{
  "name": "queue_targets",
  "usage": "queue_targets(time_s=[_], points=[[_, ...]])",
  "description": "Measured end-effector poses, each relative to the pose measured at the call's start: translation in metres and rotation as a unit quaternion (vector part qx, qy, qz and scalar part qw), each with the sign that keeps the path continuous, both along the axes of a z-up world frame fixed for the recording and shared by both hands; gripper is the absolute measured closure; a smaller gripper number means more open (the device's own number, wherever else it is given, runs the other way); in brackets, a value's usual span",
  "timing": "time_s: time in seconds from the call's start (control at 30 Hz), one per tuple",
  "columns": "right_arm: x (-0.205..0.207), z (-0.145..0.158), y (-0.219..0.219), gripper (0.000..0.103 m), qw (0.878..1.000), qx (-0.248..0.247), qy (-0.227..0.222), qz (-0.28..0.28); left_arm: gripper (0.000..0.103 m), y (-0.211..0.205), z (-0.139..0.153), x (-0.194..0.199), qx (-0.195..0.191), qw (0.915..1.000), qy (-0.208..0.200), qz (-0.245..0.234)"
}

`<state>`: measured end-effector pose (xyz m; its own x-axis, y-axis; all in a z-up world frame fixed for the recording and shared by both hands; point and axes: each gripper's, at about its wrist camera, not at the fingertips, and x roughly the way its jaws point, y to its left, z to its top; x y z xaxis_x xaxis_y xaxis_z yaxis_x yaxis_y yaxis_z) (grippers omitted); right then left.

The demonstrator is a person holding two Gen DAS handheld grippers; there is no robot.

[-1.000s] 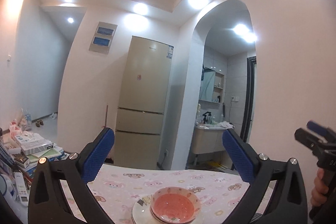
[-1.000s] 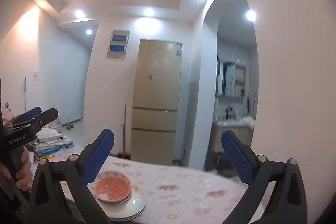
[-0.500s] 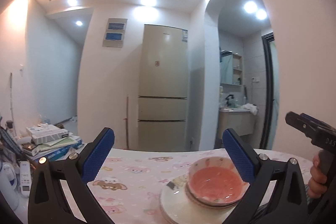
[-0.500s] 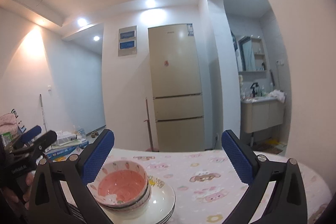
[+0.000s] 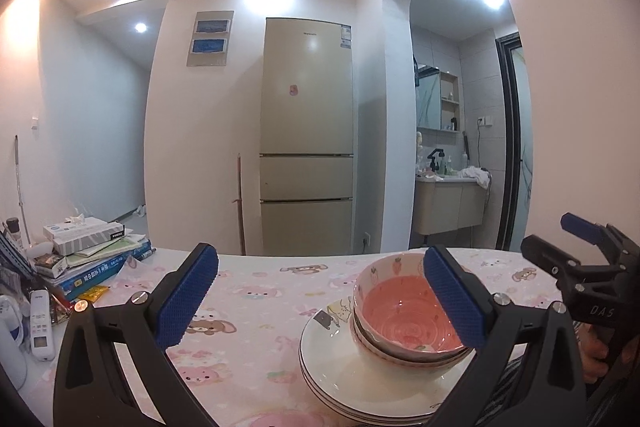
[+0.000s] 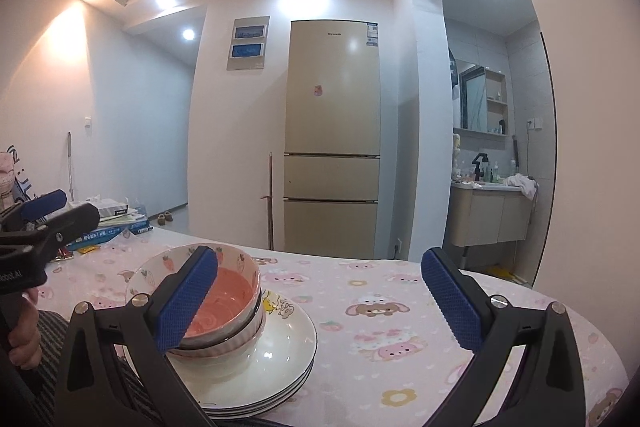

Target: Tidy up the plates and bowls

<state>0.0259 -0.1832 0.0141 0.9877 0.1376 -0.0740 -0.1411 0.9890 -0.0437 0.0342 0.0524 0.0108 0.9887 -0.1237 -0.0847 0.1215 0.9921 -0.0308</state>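
A stack of bowls [image 5: 404, 323], the top one pink inside with strawberry prints, sits on a stack of white plates [image 5: 344, 371] on the table near its front edge. The bowls [image 6: 228, 299] and the plates [image 6: 280, 359] also show in the right wrist view. My left gripper [image 5: 320, 295] is open and empty, its right finger in front of the bowls. My right gripper [image 6: 320, 295] is open and empty, its left finger in front of the bowls. Each gripper shows at the edge of the other's view.
The table has a pink cartoon-print cloth [image 5: 248, 291]. Books and boxes [image 5: 88, 247] and a remote [image 5: 40, 323] lie at its left end. A beige fridge [image 5: 306, 135] stands behind, and an arch opens on a washroom [image 5: 452, 163] at right.
Both cameras have tilted down and moved closer to the table. The bowls and plates now sit larger and lower in both views. Both grippers stay open.
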Motion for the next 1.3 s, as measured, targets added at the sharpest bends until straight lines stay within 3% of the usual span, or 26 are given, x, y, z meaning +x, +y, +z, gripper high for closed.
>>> queue_targets(time_s=[0.3, 0.67, 1.3], points=[[0.014, -0.002, -0.012, 0.0, 0.998, 0.027, 0.049, 0.0, 0.0, 0.001, -0.001, 0.001, -0.005, 0.9998, 0.012, 0.018], [-0.003, -0.001, 0.005, 0.0, 1.0, -0.012, 0.01, -0.005, 0.0, -0.002, -0.001, 0.004, 0.001, 0.9998, 0.015, 0.016], [-0.005, 0.001, 0.01, 0.0, 1.0, -0.018, 0.011, -0.008, 0.0, -0.008, -0.003, 0.009, 0.001, 0.9996, 0.028, 0.006]])
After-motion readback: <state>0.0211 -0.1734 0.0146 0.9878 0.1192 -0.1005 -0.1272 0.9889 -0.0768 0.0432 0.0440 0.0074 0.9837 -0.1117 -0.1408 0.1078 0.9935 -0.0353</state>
